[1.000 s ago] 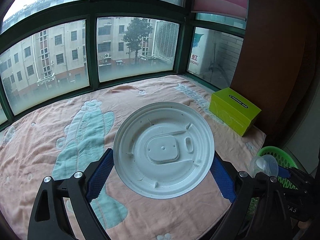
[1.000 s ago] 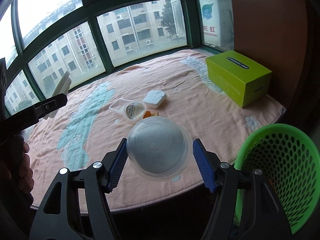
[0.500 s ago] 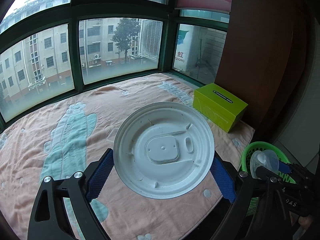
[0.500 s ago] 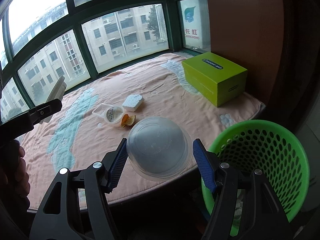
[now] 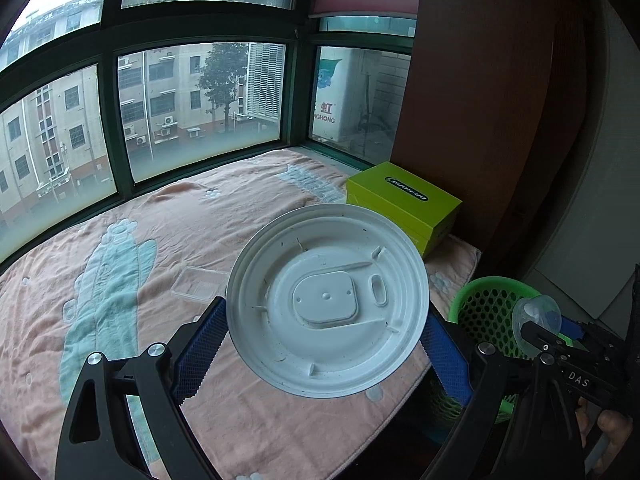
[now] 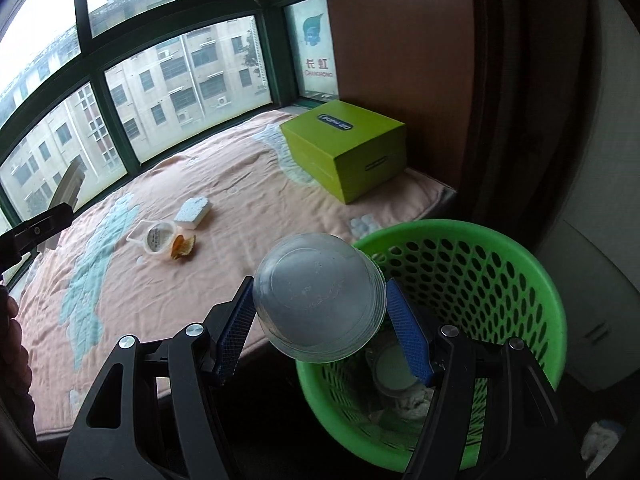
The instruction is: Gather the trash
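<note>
My left gripper (image 5: 320, 340) is shut on a round white plastic lid (image 5: 327, 300), held above the pink blanket's front edge. My right gripper (image 6: 320, 324) is shut on a clear plastic bowl (image 6: 318, 304), held over the left rim of the green mesh basket (image 6: 480, 264). The basket holds a white lid and crumpled scraps at its bottom. The basket (image 5: 492, 304) and the right gripper with the bowl (image 5: 536, 316) also show at the right in the left wrist view.
On the blanket (image 6: 200, 184) lie a white sponge (image 6: 194, 210), a clear cup with a label (image 6: 154, 236) and an orange peel (image 6: 183, 246). A clear tray (image 5: 198, 284) lies near the lid. A lime-green box (image 6: 344, 148) stands by the brown wall.
Both grippers have swung right with their loads. The bowl has come from above the blanket to over the basket's rim. The lid now sits nearer the blanket's right front corner.
</note>
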Available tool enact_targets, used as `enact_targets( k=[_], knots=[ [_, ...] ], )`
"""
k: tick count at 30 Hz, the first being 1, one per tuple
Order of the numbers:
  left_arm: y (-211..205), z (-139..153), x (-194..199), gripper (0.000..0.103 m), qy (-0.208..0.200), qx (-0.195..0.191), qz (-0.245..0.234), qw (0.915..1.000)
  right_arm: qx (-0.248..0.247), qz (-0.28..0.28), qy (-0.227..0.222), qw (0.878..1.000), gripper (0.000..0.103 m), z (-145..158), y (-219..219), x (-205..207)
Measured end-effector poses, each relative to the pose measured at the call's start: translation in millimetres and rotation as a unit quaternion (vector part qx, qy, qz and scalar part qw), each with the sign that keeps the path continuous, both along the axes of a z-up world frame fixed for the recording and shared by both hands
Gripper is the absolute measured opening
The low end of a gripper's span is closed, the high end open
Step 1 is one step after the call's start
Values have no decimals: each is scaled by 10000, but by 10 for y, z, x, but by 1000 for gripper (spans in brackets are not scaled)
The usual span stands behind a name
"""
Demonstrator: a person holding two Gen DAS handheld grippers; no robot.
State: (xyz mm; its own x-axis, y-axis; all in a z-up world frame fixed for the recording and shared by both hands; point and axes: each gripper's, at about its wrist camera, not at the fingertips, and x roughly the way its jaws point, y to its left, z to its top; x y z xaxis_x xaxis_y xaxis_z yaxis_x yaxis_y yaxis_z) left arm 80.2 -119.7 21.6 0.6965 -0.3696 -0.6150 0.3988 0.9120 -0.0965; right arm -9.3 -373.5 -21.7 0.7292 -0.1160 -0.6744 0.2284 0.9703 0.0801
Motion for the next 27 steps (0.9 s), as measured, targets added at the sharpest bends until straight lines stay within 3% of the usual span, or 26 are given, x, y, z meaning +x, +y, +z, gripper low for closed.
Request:
enact_targets(
  k=[9,13,27],
  knots=[
    [-248,6,-52,89,2,-1,-278,9996,12,-546,238,9982,66,-198,-412,-89],
    [-339,-18,-51,89,49,5,-374,9993,117,-705,267,9971,77,-262,-529,-139],
    [-775,-94,-93,89,161,59,-816,9965,205,-909,60,9956,89,-172,-622,-391]
  ],
)
